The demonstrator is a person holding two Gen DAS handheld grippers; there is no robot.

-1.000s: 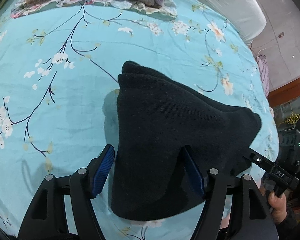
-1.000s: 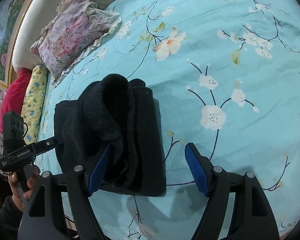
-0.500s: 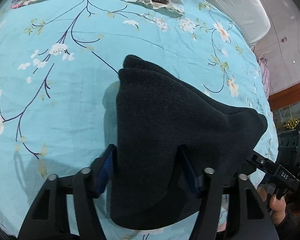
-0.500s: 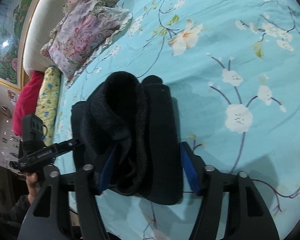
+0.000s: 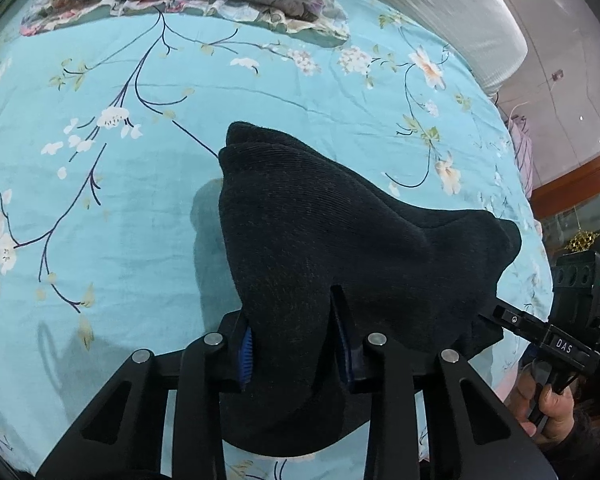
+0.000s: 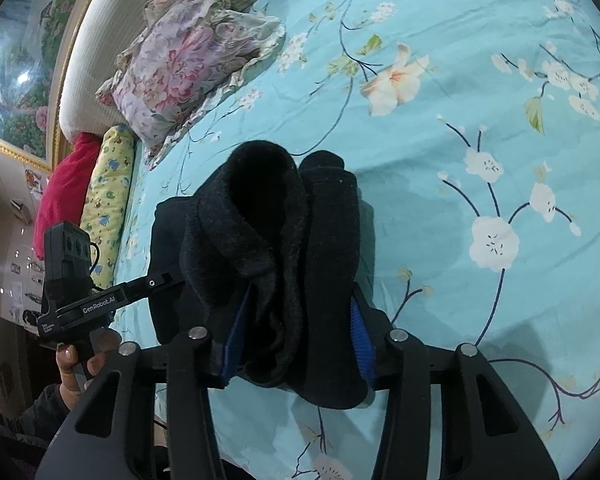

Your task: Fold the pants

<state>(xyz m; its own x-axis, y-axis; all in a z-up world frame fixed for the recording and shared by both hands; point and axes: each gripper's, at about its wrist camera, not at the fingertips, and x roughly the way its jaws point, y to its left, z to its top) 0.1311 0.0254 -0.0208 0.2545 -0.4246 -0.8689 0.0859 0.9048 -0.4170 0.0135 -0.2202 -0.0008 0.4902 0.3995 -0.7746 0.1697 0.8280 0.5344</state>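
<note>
Black pants [image 5: 340, 240] lie folded into a thick bundle on the turquoise flowered bedspread [image 5: 100, 200], near the bed's front edge, w/ both grippers at its two ends. Long axis in the left wrist view runs from the left gripper [image 5: 296, 344] at bottom centre out to the right gripper [image 5: 512, 318] at the right edge, i.e. roughly along the near side of the bed; a narrower rounded end sticks up and away toward the pillow. In the right wrist view the bundle is seen end-on: stacked layers w/ a fuzzy inner face rolled open at top, the far end reaching left toward the other tool.

Left gripper: jaws closing, fabric between them, blue pads [image 5: 245, 354] pressed into the cloth on both sides — gripping the pants. Right gripper [image 6: 296, 340]: jaws closing too, pads [image 6: 360, 336] tight against the layered end, fabric bulging over them — gripping the pants.

In the right wrist view the left gripper [image 6: 168, 280] shows as a black bar w/ lettering, tip buried in the pants; a hand [image 6: 76, 364] holds its handle. In the left wrist view a hand [image 5: 548, 404] holds the right tool at the lower right.

No containers in view. Floral pillow [image 6: 184, 60] sits at the head of the bed against a pale headboard [image 6: 100, 28]; a yellow patterned cushion [image 6: 108, 184] and a red one [image 6: 66, 188] lie beside it.
</note>
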